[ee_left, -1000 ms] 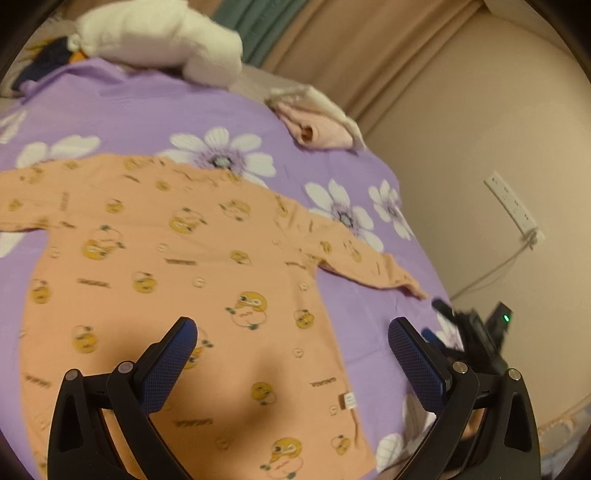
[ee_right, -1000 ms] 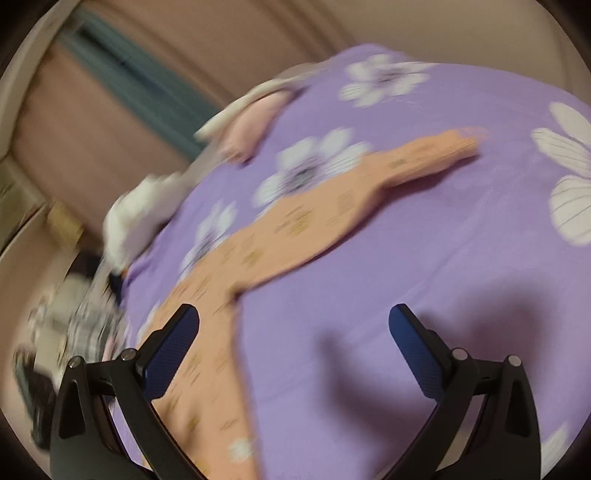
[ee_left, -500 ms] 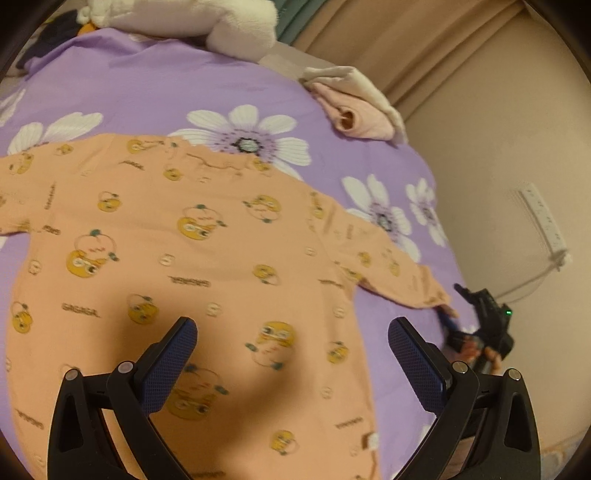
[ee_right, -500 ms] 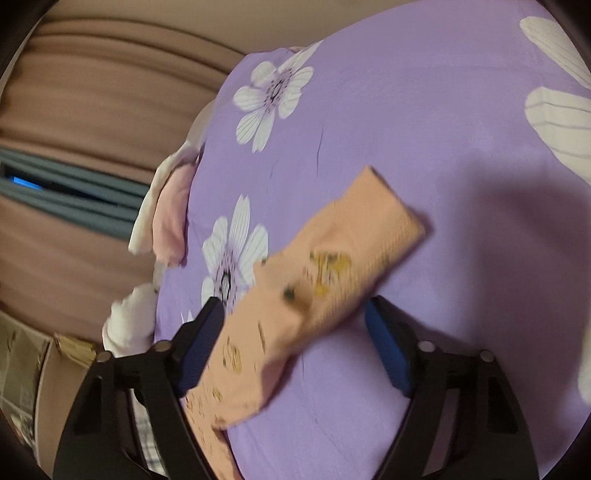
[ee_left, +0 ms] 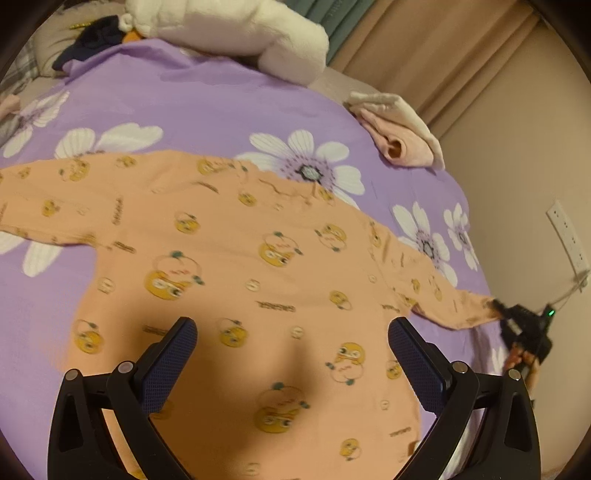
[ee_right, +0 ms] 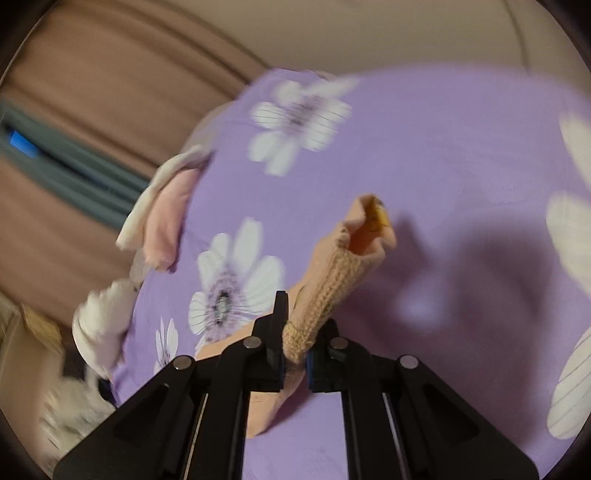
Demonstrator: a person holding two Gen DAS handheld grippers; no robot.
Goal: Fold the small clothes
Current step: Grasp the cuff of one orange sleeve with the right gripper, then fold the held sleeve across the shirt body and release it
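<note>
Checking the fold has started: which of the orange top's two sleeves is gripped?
The sleeve on the wall-socket side: the right hand-held gripper is shut on its ribbed cuff. The other sleeve lies flat, untouched; the left hand-held gripper is open.

Garment (ee_left: 240, 258) flat on bedspread (ee_left: 207, 107), folded clothes (ee_left: 399, 133) behind (plush toy (ee_left: 236, 29) farther back)

Hidden, cropped and blurred parts

The orange baby shirt (ee_left: 236, 258) loses its hem and one sleeve end at the left wrist frame's edge; in the right wrist view its cuff (ee_right: 325, 306) vanishes between the right tongs (ee_right: 295, 354), and the bedsheet flowers (ee_right: 295, 118) smear.
</note>
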